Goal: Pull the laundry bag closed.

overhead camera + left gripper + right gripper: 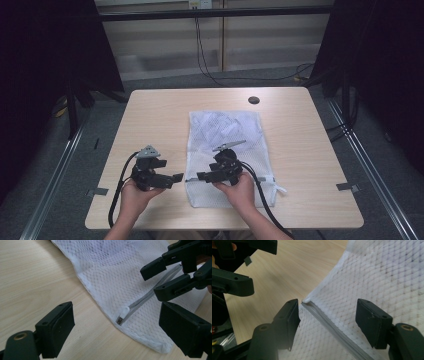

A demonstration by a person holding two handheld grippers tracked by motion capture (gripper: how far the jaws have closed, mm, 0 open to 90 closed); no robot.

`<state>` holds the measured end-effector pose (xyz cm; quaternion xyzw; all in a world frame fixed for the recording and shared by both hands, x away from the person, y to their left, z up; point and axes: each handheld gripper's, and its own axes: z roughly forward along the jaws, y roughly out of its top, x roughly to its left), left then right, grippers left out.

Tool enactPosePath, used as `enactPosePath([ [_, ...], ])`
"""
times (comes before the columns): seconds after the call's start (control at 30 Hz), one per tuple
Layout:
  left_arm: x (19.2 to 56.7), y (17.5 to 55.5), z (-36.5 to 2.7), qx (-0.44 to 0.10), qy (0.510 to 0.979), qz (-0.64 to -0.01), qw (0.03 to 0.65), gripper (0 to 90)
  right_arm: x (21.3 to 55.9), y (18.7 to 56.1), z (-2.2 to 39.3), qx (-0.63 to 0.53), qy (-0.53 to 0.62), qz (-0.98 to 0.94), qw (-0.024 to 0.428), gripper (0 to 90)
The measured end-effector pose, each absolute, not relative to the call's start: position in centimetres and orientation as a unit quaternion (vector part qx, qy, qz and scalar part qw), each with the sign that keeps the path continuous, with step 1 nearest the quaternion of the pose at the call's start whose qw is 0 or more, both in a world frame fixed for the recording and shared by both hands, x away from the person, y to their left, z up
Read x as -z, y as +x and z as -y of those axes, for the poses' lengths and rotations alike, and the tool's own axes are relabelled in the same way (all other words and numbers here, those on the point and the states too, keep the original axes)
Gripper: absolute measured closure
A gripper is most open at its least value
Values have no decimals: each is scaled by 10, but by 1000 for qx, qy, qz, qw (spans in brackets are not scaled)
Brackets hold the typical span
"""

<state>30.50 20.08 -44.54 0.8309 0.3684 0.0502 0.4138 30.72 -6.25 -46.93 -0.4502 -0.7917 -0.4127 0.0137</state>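
Table [300, 150], light wood, w/ a white mesh bag [225, 130] lying flat mid-table, long axis running away from the person; something white folded inside at the far end. Zip [147, 296] runs across the near end of the bag, pull [123, 315] at the bag's left edge.

Left gripper [176, 178] sits on bare table just left of the bag, jaws spread wide, holding nothing, aimed at the zip end. Right gripper [200, 176] is over the bag's near-left corner, jaws also spread, straddling the zip line near the pull, not yet pinching.

Risks, as I judge them: pull is small and lies flat, so jaws may close on mesh instead and just bunch the fabric. Bag is light and unpinned, so tugging the zip w/o the other gripper holding the corner would likely drag the whole bag. Grippers are near each other, so they could clash.
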Motion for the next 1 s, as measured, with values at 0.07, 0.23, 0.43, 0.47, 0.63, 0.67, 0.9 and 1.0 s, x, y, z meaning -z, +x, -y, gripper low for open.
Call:
enactPosePath([
  [0.07, 445, 305, -201, -50, 831, -368, 414, 128, 470, 307, 62, 414, -449, 791, 14, 357],
  [0.23, 446, 305, -202, -50, 832, -366, 414, 128, 471, 309, 58, 422, -454, 785, 25, 382],
  [0.43, 445, 305, -204, -54, 831, -369, 413, 130, 473, 311, 53, 420, -455, 785, 33, 432],
  [0.47, 445, 305, -204, -54, 831, -368, 412, 130, 473, 311, 52, 420, -455, 785, 33, 435],
  [0.63, 446, 305, -204, -51, 832, -368, 412, 131, 475, 311, 46, 418, -450, 788, 46, 504],
  [0.67, 446, 305, -204, -51, 832, -368, 412, 131, 476, 311, 45, 414, -449, 790, 48, 515],
  [0.9, 446, 305, -204, -51, 833, -367, 411, 132, 481, 314, 40, 412, -451, 789, 63, 595],
  [1.0, 447, 306, -205, -51, 833, -368, 411, 132, 482, 316, 38, 412, -451, 789, 67, 621],
])
